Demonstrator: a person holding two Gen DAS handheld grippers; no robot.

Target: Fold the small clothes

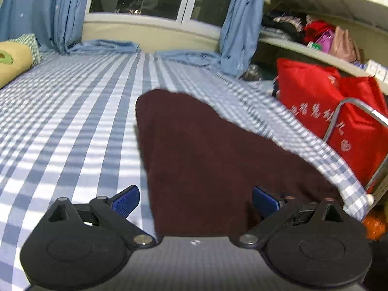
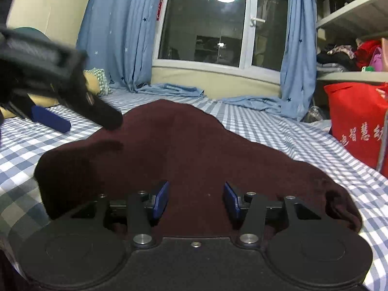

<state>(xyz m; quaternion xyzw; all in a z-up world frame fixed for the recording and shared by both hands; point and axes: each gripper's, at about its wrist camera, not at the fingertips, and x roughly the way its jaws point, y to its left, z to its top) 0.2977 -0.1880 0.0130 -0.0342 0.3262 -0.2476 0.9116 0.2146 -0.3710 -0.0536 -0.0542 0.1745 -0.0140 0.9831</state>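
left gripper (image 2: 72,111) blurred; red bag (image 2: 359,126) cut off at the edge.

My left gripper (image 1: 195,200) stands with its jaws spread as wide as they go, nothing pressed between the blue pads (image 1: 127,200); it tilts downward, rolled so that one finger sits a little higher than the other; seen from my right wrist, it reaches in from the left, blurred, one finger ahead of the other. My right gripper (image 2: 196,200) points gently downward, level across; its jaws stand about half apart, pads (image 2: 161,200) facing each other, gripping nothing.
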